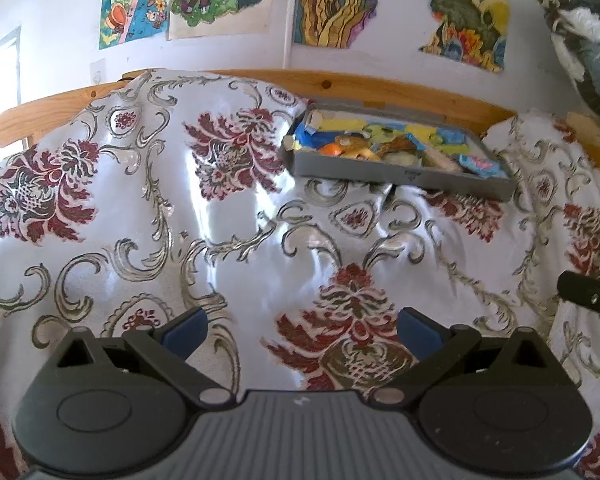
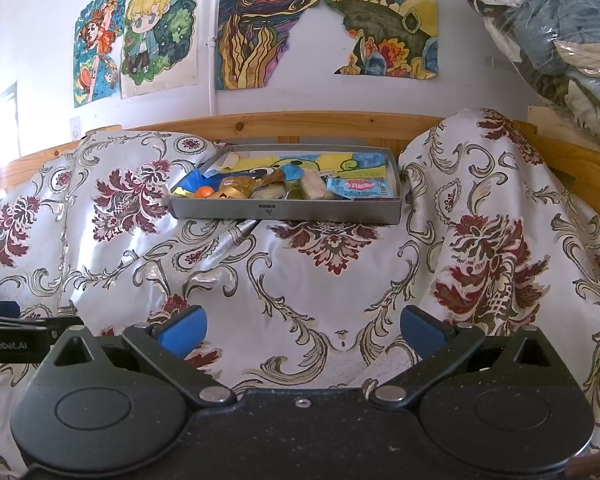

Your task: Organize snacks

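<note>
Both of my grippers sit lowest in their views with nothing between the blue pads: my left gripper (image 1: pixel 302 330) has its jaws spread wide over the glossy white cloth with dark red flowers and grey scrolls (image 1: pixel 228 216), and my right gripper (image 2: pixel 302 330) is spread just as wide over the same cloth, empty. At the left edge of the right wrist view I can see part of the other tool's black body. Further back, near the pale wooden rail (image 2: pixel 300 122) that runs under the white wall, rests the shallow grey rectangular tray (image 2: pixel 284 211), lying on the cloth and well apart from both grippers. Inside it I see the snacks lying loosely together on a colourful yellow and blue lining: a small round orange piece (image 2: pixel 204 191) at the near left, a gold-wrapped sweet (image 2: pixel 232 192) beside it, a pale block in clear wrap (image 2: pixel 314 188) toward the middle, and a light blue flat packet with pink print (image 2: pixel 358 189) at the right end. From the left wrist view the tray (image 1: pixel 400 174) lies up and to the right. Bright drawings (image 2: pixel 268 24) are stuck on the wall above, and a clear bag stuffed with clothes (image 2: pixel 556 32) fills the upper right corner.
</note>
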{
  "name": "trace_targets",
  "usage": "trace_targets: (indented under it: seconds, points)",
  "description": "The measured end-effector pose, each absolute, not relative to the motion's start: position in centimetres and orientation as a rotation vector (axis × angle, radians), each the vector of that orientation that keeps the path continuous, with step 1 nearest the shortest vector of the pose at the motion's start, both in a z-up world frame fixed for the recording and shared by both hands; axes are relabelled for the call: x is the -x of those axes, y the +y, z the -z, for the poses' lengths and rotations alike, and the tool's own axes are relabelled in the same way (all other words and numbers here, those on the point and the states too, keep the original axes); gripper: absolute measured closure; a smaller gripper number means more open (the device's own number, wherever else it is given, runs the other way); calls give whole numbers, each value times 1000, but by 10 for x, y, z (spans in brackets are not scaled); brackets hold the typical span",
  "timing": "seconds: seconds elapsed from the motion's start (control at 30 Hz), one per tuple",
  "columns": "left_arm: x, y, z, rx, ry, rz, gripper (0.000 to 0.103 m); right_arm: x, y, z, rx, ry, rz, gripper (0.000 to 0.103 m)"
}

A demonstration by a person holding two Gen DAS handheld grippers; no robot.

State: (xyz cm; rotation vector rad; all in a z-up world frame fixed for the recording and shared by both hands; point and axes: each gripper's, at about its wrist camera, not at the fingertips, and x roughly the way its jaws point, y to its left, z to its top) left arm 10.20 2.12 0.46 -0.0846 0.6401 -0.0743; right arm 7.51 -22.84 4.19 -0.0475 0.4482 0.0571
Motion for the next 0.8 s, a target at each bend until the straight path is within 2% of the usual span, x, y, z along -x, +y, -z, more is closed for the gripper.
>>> trace_targets:
  seconds: [0.2,0.8]
  points:
    - [-101,13,-4,-39,630,15,0,-75,-228,-41,50,453,-57,1]
    - [-99,12,-4,-62,630,43,1,-75,-228,-40,54,460,-59,1]
